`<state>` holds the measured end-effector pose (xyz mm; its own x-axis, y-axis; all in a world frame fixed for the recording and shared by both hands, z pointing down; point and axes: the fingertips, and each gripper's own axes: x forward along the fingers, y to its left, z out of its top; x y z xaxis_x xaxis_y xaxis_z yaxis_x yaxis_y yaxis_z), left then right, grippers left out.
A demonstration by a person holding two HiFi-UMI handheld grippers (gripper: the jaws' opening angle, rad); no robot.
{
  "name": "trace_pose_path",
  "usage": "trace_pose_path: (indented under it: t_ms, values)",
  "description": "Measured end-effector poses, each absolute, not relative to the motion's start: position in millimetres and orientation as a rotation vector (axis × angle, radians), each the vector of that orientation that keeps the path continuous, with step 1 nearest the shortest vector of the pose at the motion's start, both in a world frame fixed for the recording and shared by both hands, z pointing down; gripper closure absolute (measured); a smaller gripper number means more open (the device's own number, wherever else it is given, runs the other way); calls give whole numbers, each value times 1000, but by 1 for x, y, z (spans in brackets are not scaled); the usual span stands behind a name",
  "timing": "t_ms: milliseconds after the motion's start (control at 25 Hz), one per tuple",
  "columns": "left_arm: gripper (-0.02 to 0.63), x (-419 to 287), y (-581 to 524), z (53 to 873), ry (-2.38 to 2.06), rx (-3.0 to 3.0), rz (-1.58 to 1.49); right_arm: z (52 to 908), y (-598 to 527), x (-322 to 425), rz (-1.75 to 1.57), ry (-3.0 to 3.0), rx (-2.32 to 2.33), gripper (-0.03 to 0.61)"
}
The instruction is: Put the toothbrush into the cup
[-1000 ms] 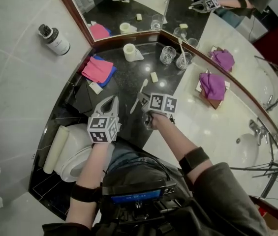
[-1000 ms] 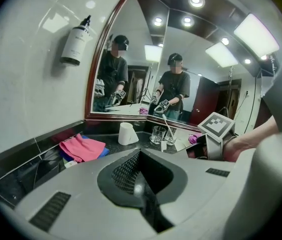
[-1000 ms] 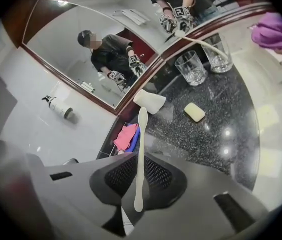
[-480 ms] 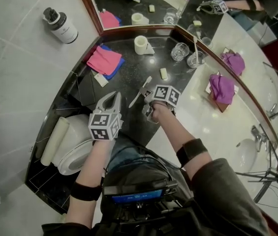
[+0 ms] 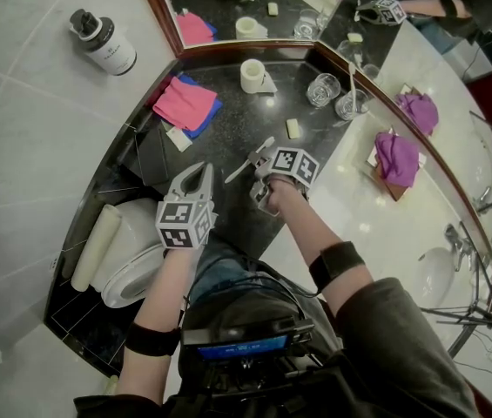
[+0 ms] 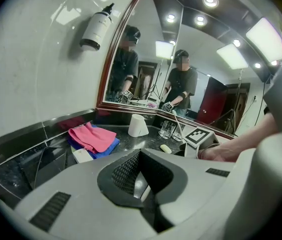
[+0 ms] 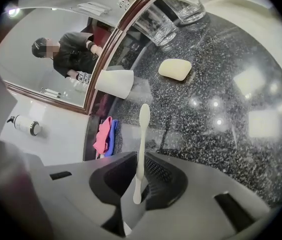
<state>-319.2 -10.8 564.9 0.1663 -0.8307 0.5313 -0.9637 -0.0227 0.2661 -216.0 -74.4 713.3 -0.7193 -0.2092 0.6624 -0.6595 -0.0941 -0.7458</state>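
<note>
**Grip state.** The right gripper point(image 7: 140, 160) pinches the toothbrush point(image 7: 141, 134) part-way along its length. Its fingers have just eased slightly wider, with the brush between them. The left gripper point(image 5: 198, 172) has its fingers pressed together on nothing.

**Position reference: the soap bar point(image 5: 293, 128) on the dark worktop point(image 5: 232, 116).**
- The toothbrush is held on the near side of the soap bar and to its left.
- The empty glass cup point(image 5: 321, 89), judged the likely target, stands beyond the soap bar.
- A second glass point(image 5: 351, 104) stands beyond the soap bar and further right.

**Governing relation.** From the fingers, the cup lies ahead, past the soap bar. The right hand is the nearer one; the left is further back from the soap bar. The brush's long axis slants across the line to the cup, so it will probably need tipping upright over the rim.

**View differences.**
- The right gripper view alone shows the pinch and the brush's shadow on the worktop, which indicates the brush is clear of it.
- The head view alone shows that the second glass already holds a brush.
</note>
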Motion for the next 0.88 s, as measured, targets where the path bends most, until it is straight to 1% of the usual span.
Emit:
trace_pose_path:
  t_ms: [120, 200, 360, 800, 840, 880]
  values:
    - [610, -318, -13, 565, -1692, 1883, 304, 717, -74, -214, 1871, -1826, 946, 497]
    - [610, -317, -13, 566, -1689, 1883, 303, 719, -73, -213, 1870, -1817, 938, 448]
    - [610, -313, -14, 567, -1681, 1885, 300, 716, -74, -214, 1882, -1819, 924, 422]
    - [610, -304, -16, 560, -1670, 1915, 309, 695, -73, -206, 1858, -1895, 881, 430]
    - [610, -302, -16, 558, -1671, 1918, 307, 689, -73, -205, 1855, -1917, 866, 446]
    - [610, -301, -16, 556, -1671, 1920, 303, 682, -73, -202, 1847, -1940, 854, 483]
